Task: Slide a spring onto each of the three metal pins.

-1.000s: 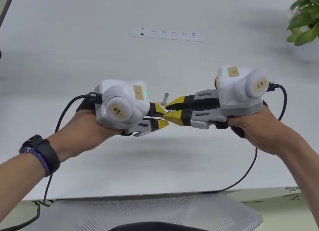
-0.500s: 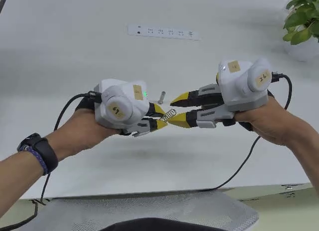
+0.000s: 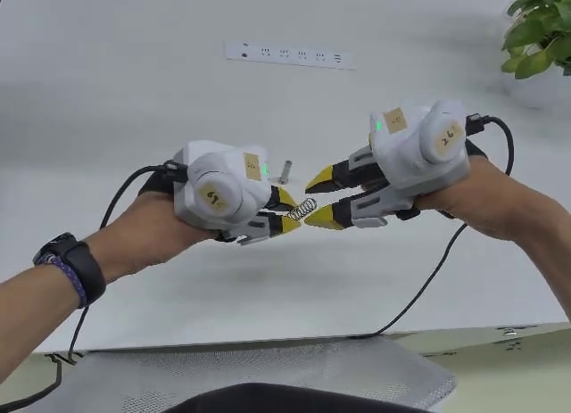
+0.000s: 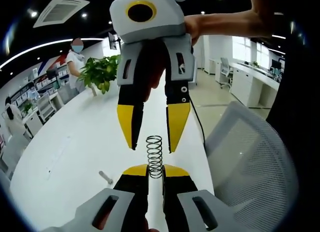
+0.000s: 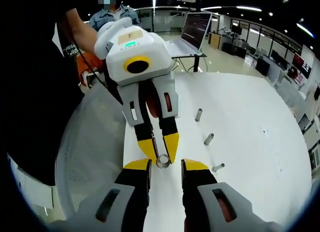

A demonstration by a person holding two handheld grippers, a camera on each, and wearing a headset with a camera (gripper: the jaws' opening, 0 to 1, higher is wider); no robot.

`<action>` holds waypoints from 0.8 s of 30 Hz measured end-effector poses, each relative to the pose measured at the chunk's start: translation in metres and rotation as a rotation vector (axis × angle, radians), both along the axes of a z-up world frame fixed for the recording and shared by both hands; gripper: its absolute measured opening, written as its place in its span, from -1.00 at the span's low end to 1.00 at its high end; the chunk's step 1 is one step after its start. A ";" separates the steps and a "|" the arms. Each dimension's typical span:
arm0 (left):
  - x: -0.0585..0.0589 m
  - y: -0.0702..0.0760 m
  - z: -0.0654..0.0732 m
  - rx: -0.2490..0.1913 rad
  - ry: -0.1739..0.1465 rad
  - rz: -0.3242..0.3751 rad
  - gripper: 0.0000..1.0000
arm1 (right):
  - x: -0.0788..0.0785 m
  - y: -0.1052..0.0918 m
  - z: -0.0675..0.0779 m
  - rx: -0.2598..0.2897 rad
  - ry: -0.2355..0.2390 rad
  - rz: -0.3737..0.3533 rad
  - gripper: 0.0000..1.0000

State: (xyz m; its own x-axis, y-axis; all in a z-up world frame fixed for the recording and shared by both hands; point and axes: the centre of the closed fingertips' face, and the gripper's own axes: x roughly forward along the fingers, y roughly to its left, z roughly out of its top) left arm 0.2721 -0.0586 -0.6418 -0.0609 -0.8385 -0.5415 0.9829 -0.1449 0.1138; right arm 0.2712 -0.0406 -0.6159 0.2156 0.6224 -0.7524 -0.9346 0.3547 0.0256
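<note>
Left claw (image 3: pixel 287 210) is clamped on a spring (image 3: pixel 303 208). Right claw (image 3: pixel 312 202) faces it tip to tip, jaws parted.

Your left gripper (image 3: pixel 288 209) and right gripper (image 3: pixel 309 205) have white bodies and black jaws tipped in yellow. Your spring (image 3: pixel 303 208) is silvery grey and the table (image 3: pixel 134 92) white. At 1 o'clock the plant (image 3: pixel 538 34) is green; at 8 o'clock your wristband (image 3: pixel 71 266) is black.

I see one small silvery coil spring (image 4: pixel 155 154), unsquashed, held clear of the white table (image 5: pixel 250 117) with one end pinched in the left gripper (image 4: pixel 155 170). The near pin (image 5: pixel 218 167), middle pin (image 5: pixel 208 139) and far pin (image 5: pixel 198 114), short grey metal cylinders, sit apart on that table.
</note>
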 end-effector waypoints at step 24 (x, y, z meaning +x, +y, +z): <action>-0.005 -0.004 0.003 -0.004 -0.007 -0.024 -0.96 | -0.007 0.005 -0.008 -0.110 -0.014 0.166 -0.82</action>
